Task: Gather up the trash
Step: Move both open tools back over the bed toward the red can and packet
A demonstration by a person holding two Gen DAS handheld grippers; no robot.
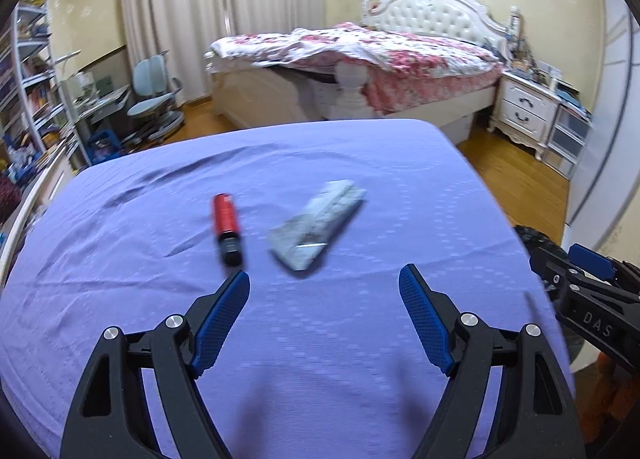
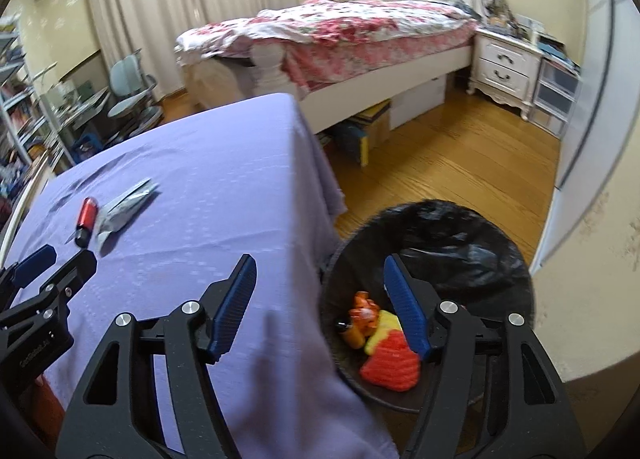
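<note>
A red and black tube (image 1: 226, 228) and a crumpled grey-white wrapper (image 1: 318, 224) lie side by side on the purple-covered table (image 1: 160, 331). My left gripper (image 1: 324, 279) hovers open just short of them, nothing between its fingers. In the right wrist view the tube (image 2: 85, 221) and wrapper (image 2: 124, 207) lie far left. My right gripper (image 2: 320, 271) is open and empty, over the table's right edge and a black-lined trash bin (image 2: 460, 235). Orange, yellow and red trash (image 2: 384, 351) lies in the bin. Each gripper shows at the edge of the other's view.
The table (image 2: 224, 195) drops off at its right edge to a wooden floor (image 2: 460, 163). A bed with a pink floral cover (image 1: 380, 47) stands behind, a white nightstand (image 1: 524, 107) to its right, and shelves, a desk and a blue chair (image 1: 154, 95) at left.
</note>
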